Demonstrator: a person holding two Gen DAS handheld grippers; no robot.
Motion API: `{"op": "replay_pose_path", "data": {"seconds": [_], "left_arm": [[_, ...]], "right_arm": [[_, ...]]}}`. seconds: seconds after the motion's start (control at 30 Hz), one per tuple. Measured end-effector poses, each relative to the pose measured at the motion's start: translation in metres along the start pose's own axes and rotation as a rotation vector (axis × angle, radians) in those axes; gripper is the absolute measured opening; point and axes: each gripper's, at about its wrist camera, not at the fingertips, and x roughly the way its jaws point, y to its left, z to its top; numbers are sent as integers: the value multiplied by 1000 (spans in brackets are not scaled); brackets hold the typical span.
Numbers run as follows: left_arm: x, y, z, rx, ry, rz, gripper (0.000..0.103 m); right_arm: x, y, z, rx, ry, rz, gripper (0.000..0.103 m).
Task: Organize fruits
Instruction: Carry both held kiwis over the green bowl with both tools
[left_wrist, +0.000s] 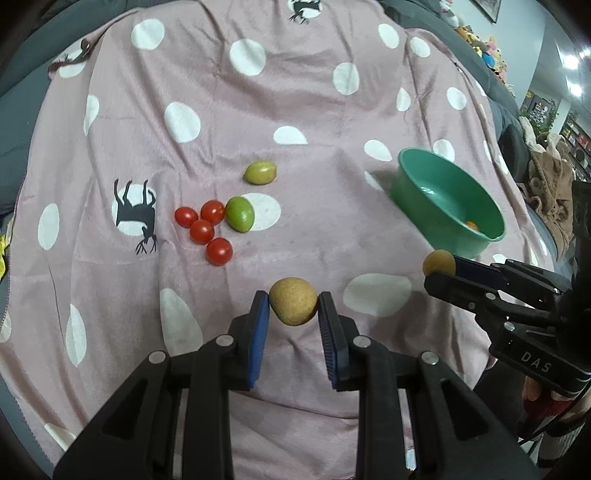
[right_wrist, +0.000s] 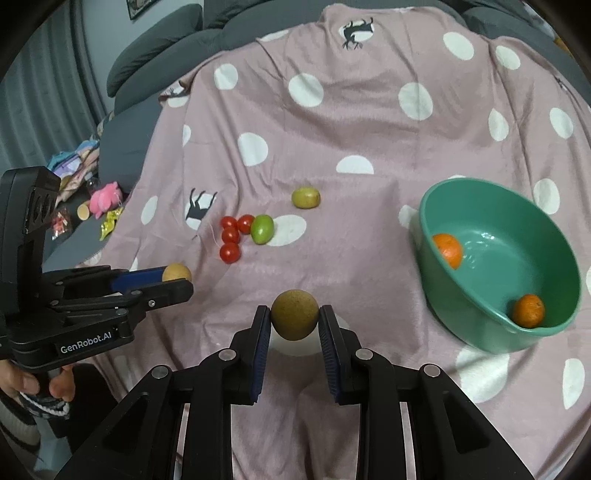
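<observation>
My left gripper (left_wrist: 293, 306) is shut on a tan round fruit (left_wrist: 293, 301), held above the pink dotted cloth (left_wrist: 314, 110). My right gripper (right_wrist: 294, 314) is shut on a brownish round fruit (right_wrist: 294, 314), left of the green bowl (right_wrist: 554, 236). The bowl holds two oranges (right_wrist: 447, 249) (right_wrist: 528, 310). Each gripper shows in the other's view: the right one (left_wrist: 441, 267) with its fruit (left_wrist: 438, 261), the left one (right_wrist: 181, 278) with its fruit (right_wrist: 176, 272). On the cloth lie several cherry tomatoes (left_wrist: 203, 229), a green fruit (left_wrist: 240, 214) and a yellow-green fruit (left_wrist: 260, 171).
The cloth covers a grey sofa (right_wrist: 155, 55). Toys and packets (right_wrist: 99, 203) lie on a low surface at the far left of the right wrist view. Shelves (left_wrist: 569, 125) and plush things (left_wrist: 546, 173) stand beyond the bowl (left_wrist: 448, 201) in the left wrist view.
</observation>
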Motion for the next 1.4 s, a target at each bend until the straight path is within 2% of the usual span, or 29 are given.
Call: {"op": "replay_pose_path", "data": {"seconds": [0.53, 1.4], "left_arm": [[-4, -50, 23, 109, -42, -54, 26], [49, -133, 72, 282, -30, -144, 26]], "right_arm": [[-33, -26, -5, 51, -76, -33, 29], [-60, -114, -2, 207, -158, -148, 29]]}}
